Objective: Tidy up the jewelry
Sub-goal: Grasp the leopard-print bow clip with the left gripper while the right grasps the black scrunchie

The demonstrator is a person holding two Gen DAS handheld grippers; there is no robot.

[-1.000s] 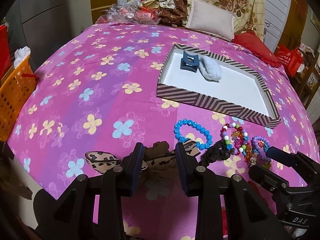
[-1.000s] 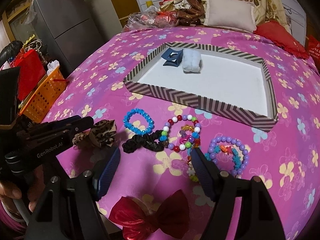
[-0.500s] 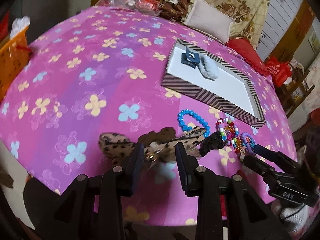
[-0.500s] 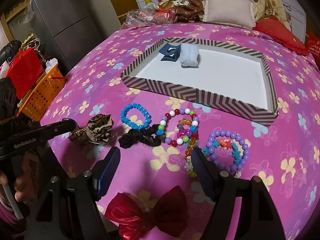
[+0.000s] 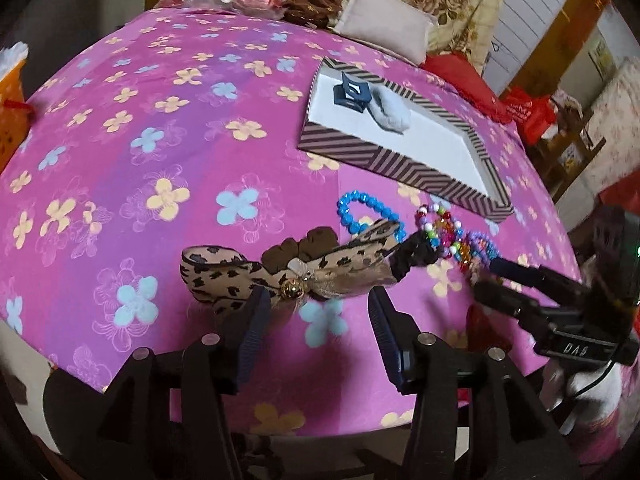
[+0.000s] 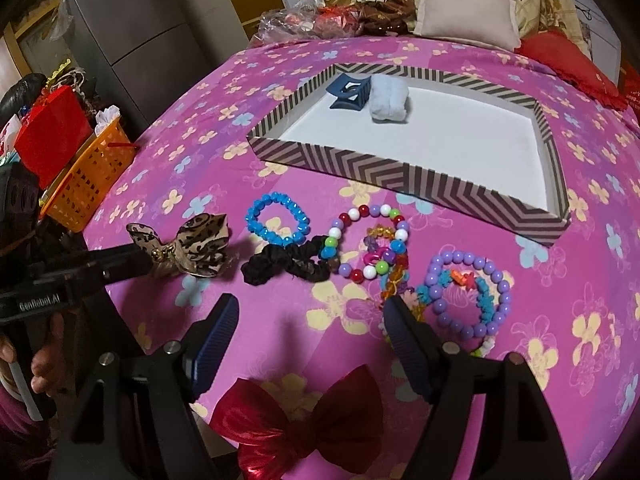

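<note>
Left gripper point(image 5: 316, 334) jaws opening — leopard-print bow point(image 5: 280, 276) just ahead of the tips, lying on the pink floral cover point(image 5: 168, 128), not pinched; right gripper point(image 6: 310, 338) spread wide, holding nothing — bracelets beyond it; chevron tray point(image 6: 400, 170) farther back.

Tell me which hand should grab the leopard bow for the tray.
Left. The left gripper is right at the leopard bow, fingers opening around its knot. The right gripper hovers open by the bracelets.
</note>
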